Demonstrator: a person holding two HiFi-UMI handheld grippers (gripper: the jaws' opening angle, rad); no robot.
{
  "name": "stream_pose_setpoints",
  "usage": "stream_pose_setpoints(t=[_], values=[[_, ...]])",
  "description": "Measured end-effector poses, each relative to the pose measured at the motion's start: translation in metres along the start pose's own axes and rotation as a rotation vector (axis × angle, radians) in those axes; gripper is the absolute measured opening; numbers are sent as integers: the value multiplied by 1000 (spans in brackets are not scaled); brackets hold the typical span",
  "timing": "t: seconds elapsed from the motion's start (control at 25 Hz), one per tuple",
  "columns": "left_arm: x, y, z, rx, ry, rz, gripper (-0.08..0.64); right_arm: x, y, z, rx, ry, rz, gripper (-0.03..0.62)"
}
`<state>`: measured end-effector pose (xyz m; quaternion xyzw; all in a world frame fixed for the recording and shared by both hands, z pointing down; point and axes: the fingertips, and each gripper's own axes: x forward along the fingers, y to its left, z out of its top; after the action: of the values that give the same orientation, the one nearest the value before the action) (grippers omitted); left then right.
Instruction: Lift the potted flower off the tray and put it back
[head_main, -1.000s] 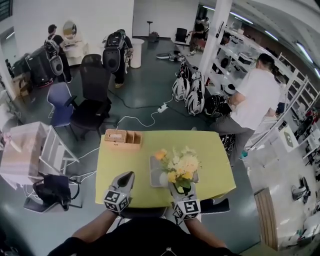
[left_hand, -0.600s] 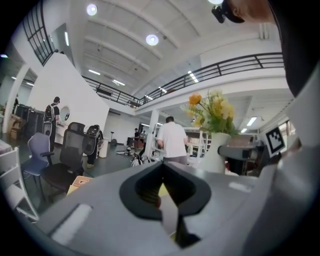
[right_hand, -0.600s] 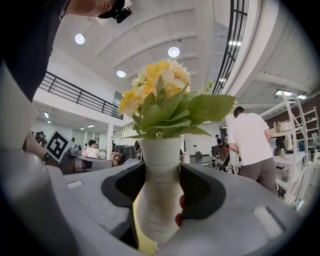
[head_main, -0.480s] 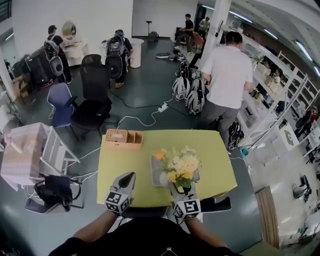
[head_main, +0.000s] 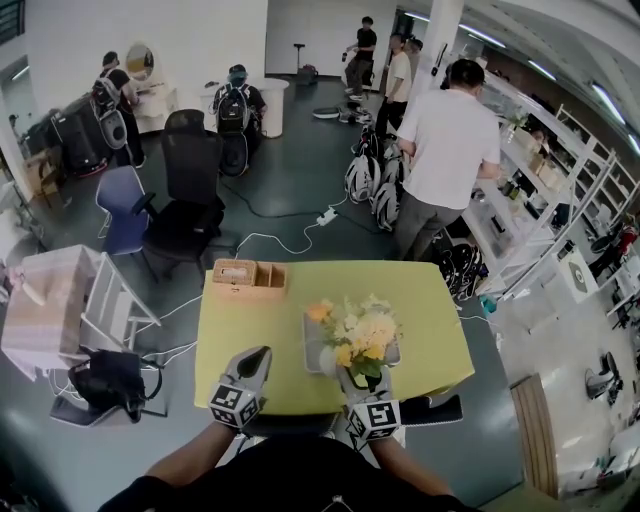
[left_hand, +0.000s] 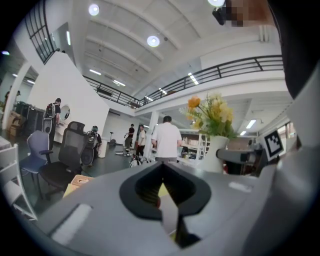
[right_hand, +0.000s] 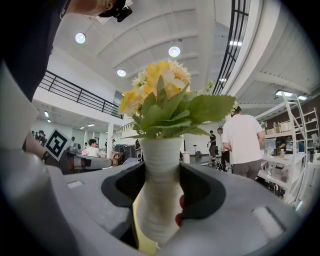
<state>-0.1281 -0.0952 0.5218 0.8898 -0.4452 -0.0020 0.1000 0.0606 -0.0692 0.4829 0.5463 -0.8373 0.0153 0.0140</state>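
Observation:
The potted flower (head_main: 360, 335) has yellow and white blooms in a white ribbed vase (right_hand: 159, 195). It stands over the right part of a grey tray (head_main: 311, 350) on the yellow-green table (head_main: 420, 310). The blooms hide its base, so I cannot tell if it touches the tray. My right gripper (head_main: 362, 378) is shut on the vase, whose body fills the gap between the jaws in the right gripper view. My left gripper (head_main: 255, 357) hovers at the table's near edge to the left of the tray, shut and empty. In the left gripper view the flower (left_hand: 214, 150) appears at the right.
A wooden box (head_main: 246, 277) sits at the table's far left corner. A person in a white shirt (head_main: 445, 150) stands just behind the table. Black office chairs (head_main: 190, 190) and a white rack (head_main: 60, 310) are to the left, with shelving at the right.
The person in the white shirt has walked from the right-hand shelves to behind the table. Both grippers and the flower have stayed put.

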Motion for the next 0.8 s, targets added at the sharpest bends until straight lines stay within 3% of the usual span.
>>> stream_pose_setpoints(t=[0.8], values=[[-3, -1, -12, -27, 8, 3, 6, 10, -23, -14, -5, 5, -39, 219]])
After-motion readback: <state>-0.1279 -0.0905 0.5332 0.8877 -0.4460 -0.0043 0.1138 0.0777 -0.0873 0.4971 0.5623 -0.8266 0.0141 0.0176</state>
